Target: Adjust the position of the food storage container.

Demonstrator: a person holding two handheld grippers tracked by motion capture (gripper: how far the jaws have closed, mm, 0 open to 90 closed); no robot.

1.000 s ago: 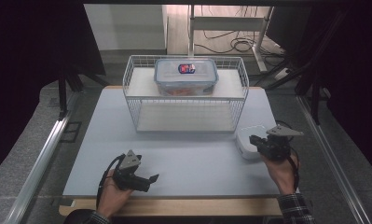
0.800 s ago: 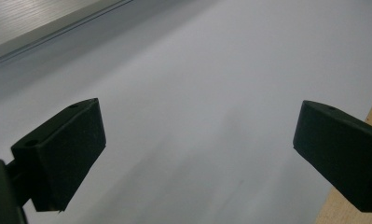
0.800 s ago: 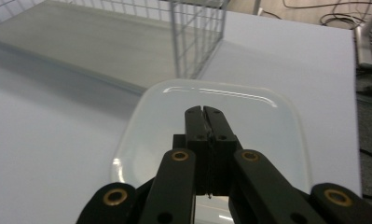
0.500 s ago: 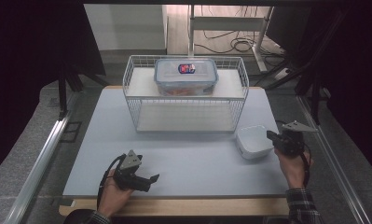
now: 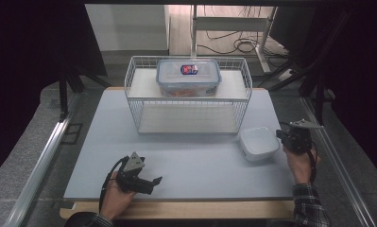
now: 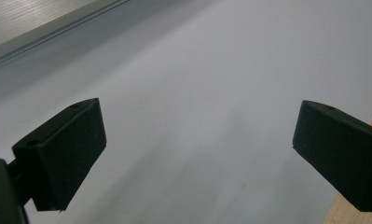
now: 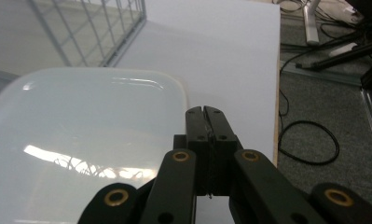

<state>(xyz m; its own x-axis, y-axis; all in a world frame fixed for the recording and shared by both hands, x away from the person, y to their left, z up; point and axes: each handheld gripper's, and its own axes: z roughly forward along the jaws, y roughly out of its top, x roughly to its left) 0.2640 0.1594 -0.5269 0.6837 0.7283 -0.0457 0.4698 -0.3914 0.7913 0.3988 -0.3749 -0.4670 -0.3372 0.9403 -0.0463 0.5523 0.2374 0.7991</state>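
Two grippers sit apart: the right gripper (image 5: 284, 136), jaws pressed together on nothing, hovers just beside the white container (image 5: 258, 143) near the wire basket (image 5: 138, 124), while the left gripper (image 5: 154, 183) gapes wide.

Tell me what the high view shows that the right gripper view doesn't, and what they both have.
The high view alone has the lidded clear container on top of the wire rack and the left gripper, open, at the near table edge. The right gripper view alone brings the right gripper close, its jaws shut with nothing between them, beside a looped cable on the floor. Both have the white square container, the rack's mesh and the pale table.
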